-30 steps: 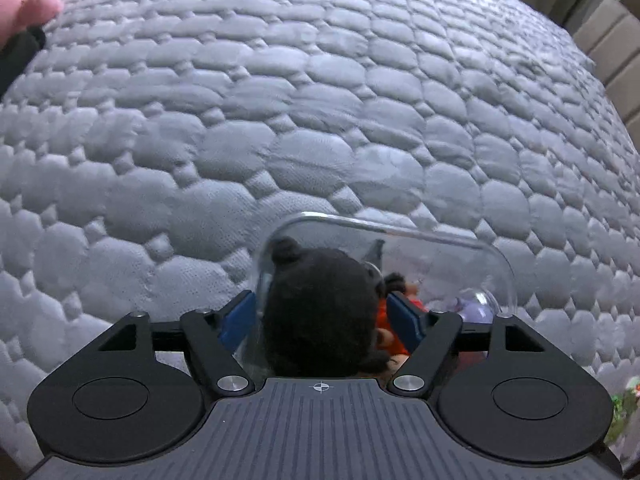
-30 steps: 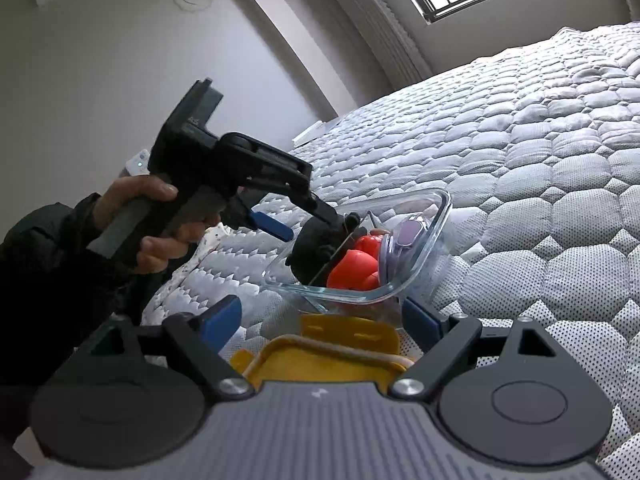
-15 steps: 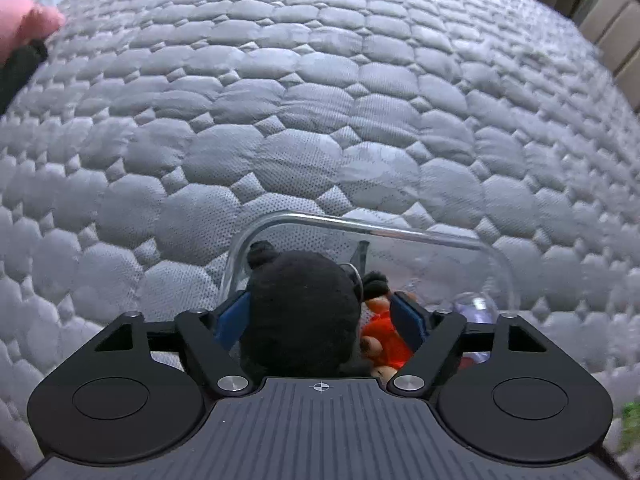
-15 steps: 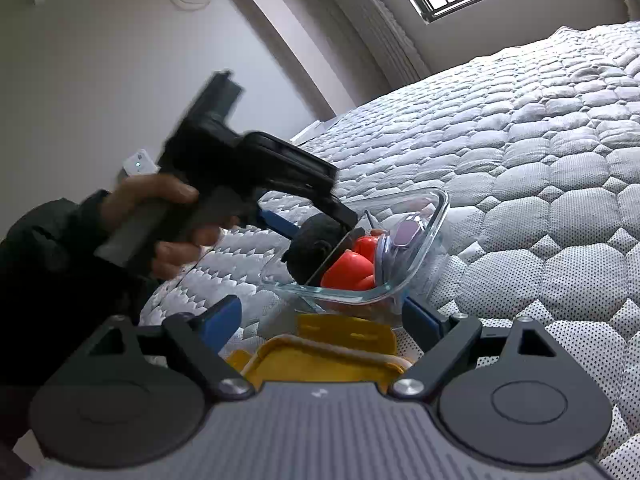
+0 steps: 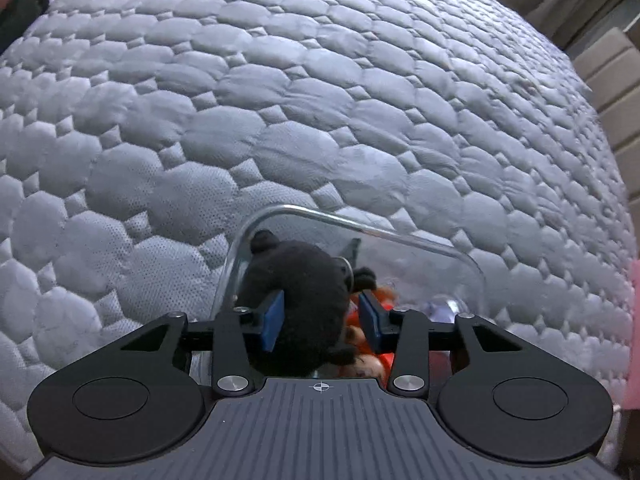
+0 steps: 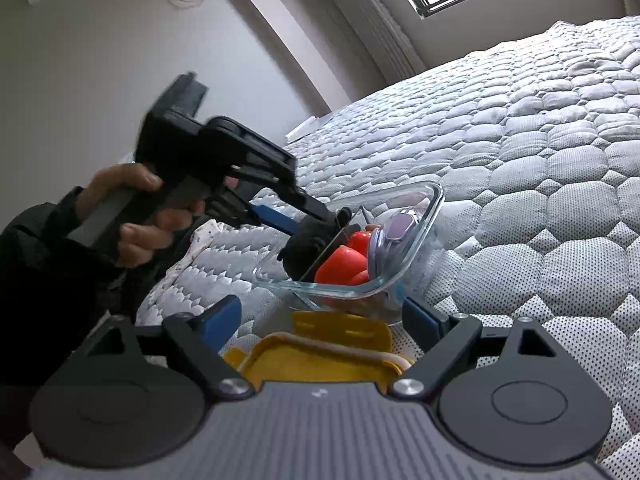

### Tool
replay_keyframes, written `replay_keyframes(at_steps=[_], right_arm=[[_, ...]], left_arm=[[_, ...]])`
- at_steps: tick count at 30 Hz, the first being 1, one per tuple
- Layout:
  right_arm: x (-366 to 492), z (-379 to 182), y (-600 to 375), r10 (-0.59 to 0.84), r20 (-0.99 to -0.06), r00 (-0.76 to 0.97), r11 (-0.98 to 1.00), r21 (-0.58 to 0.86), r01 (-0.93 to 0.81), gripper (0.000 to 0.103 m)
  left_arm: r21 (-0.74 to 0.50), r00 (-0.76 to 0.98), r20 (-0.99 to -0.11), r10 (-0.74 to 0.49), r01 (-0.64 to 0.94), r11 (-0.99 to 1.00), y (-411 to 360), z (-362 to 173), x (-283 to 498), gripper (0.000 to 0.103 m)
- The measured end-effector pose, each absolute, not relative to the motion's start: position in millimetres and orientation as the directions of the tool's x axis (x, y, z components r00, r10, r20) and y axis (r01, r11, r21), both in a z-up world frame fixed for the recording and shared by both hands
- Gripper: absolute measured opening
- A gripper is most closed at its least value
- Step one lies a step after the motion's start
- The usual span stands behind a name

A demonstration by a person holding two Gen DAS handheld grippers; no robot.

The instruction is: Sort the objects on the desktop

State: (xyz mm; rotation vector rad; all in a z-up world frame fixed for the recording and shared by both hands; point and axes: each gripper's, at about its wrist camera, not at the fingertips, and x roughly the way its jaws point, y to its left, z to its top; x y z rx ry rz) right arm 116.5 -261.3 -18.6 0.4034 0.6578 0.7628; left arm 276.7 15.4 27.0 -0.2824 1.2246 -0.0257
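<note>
Left wrist view: left gripper [image 5: 320, 316] clamped on a black plush toy [image 5: 298, 300] at the glass container [image 5: 360, 228]
Its jaws have just been closing and now squeeze the toy, which sits half inside the container on the quilted mattress [image 5: 280, 100]. Red pieces [image 6: 342, 264] and a purple item [image 6: 400, 226] already lie inside, so sorting looks partly done. The right gripper [image 6: 320, 320] stands wide, around a yellow lid [image 6: 320, 356] without pressing it; closing the container seems left to do

Glass container [image 6: 416, 240] set on the bed [image 6: 560, 160], plush toy [image 5: 304, 300] lodged in its left end, lid [image 6: 320, 356] placed just before it.
</note>
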Motion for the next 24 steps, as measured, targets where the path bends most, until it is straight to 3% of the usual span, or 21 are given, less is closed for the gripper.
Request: replay_keyframes(at_steps=[2,8,11,13,15,17,22,24], right_arm=[[116,-18,-262,0.746,-0.393,0.538,0.658,0.558,-0.505,0.089],[116,-18,-263,0.746,-0.394,0.538,0.659,0.558,-0.505,0.089],[116,-18,-263,0.746,-0.395,0.535,0.658,0.556,-0.508,0.089],[116,-19,-262,0.74,-0.401,0.54,0.666,0.548,-0.506,0.089],[115,-19,-262,0.732,-0.406,0.547,0.675,0.539,-0.503,0.089],[115,-19,-263,0.729,-0.407,0.551,0.679,0.537,-0.501,0.089],[118,-21,-260,0.71,-0.431,0.556,0.698,0.53,-0.481,0.089],[116,-22,-257,0.668,-0.461,0.584,0.739,0.5,-0.451,0.089]], left_arm=[[-0.218,0.336,-0.927,-0.163,-0.133,0.967,12,23,279,0.054],[-0.247,0.345,-0.919,-0.192,-0.122,0.961,6,18,280,0.082],[-0.277,0.36,-0.907,-0.218,-0.121,0.953,7,15,280,0.091],[-0.277,0.38,-0.899,-0.216,-0.113,0.954,6,20,276,0.087],[-0.269,0.398,-0.893,-0.211,-0.096,0.958,8,30,268,0.07],[-0.307,0.397,-0.883,-0.25,-0.087,0.948,18,36,253,0.062],[-0.312,0.371,-0.89,-0.265,-0.072,0.947,40,33,201,0.069],[-0.29,0.381,-0.889,-0.253,-0.042,0.956,44,31,177,0.084]])
